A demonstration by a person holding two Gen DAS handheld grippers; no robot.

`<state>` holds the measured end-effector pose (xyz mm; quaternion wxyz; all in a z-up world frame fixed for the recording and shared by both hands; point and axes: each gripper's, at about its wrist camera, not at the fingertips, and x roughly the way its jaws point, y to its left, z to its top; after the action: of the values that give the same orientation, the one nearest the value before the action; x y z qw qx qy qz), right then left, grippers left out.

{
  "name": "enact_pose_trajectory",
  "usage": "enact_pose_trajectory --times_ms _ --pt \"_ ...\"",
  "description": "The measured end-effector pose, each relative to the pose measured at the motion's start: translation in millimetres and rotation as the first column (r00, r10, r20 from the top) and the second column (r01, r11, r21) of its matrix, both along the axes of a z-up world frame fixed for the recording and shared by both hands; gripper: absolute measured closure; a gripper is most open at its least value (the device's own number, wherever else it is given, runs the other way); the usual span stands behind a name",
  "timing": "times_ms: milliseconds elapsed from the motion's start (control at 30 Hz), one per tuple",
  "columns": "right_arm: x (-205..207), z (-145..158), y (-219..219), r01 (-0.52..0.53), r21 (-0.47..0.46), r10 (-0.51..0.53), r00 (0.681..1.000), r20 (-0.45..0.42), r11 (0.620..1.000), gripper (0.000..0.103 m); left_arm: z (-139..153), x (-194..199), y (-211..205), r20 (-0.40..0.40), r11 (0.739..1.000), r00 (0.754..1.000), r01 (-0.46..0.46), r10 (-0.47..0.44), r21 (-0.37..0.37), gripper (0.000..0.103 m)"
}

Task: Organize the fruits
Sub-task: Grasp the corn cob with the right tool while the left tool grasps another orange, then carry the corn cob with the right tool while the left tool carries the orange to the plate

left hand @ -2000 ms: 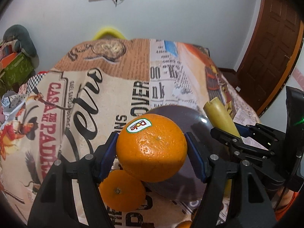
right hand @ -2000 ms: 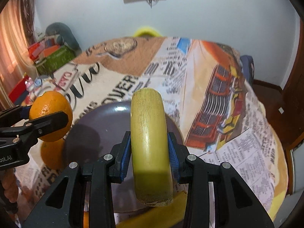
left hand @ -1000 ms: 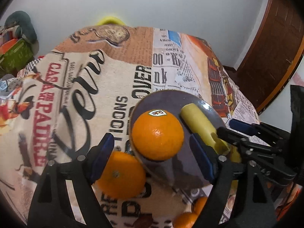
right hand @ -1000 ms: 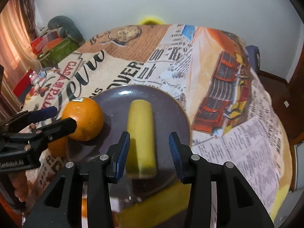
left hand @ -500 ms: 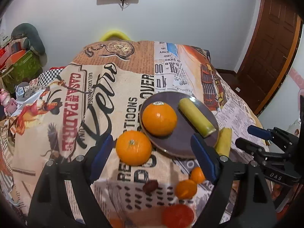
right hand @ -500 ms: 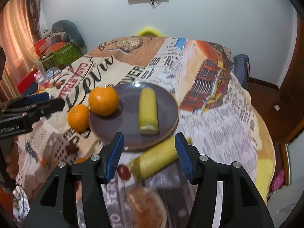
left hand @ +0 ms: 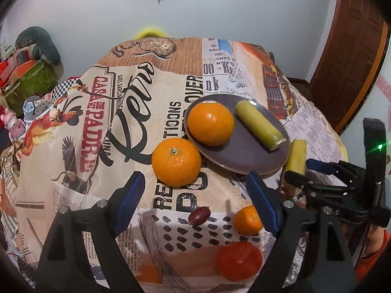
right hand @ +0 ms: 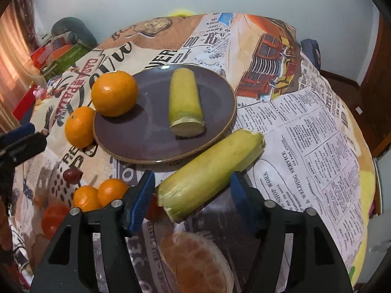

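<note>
both grippers are pulled back since earlier | left gripper (left hand: 195, 201), right gripper (right hand: 193, 201) are held wide open, empty | orange (left hand: 210, 123), short banana piece (right hand: 186, 106) are set on plate (right hand: 151, 151) | next: long banana (right hand: 210, 173) at plate's 5 o'clock is to be grasped

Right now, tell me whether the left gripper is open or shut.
Open. The left gripper has its blue pads spread wide with nothing between them; the orange sits free on the cloth beyond.

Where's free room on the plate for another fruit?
Plate: bare near half, in front of the orange and left of the yellow piece. Crowded off-plate: second orange touches its left rim, long yellow piece lies by its near-right rim.
</note>
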<state>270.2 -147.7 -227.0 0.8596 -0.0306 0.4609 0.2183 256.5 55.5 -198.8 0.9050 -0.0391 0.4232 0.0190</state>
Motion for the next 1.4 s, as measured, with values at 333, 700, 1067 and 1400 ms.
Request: enact_pose_trajectory --times_ms 333,700,1067,1400 --pt "-9.8 4.4 -13.1 -0.036 0.014 0.036 0.999 0.004 0.999 0.068 -19.9 9.7 21.2 -0.042 0.999 0.998 -0.043 0.043 -0.011 0.018" --pt "-0.6 5.9 -51.6 0.045 0.04 -0.043 0.998 -0.04 0.998 0.078 -43.2 37.4 32.2 -0.09 0.999 0.995 -0.05 0.049 -0.019 0.018" --pt "18.0 -5.4 -27.6 0.047 0.071 -0.044 0.998 -0.055 0.996 0.05 -54.4 57.3 33.5 -0.08 0.999 0.996 -0.038 0.036 -0.017 0.018" --pt "16.4 -11.2 -28.0 0.017 0.045 -0.014 0.999 -0.049 0.999 0.052 -52.1 56.8 30.7 -0.053 0.999 0.999 0.003 -0.005 -0.034 0.038"
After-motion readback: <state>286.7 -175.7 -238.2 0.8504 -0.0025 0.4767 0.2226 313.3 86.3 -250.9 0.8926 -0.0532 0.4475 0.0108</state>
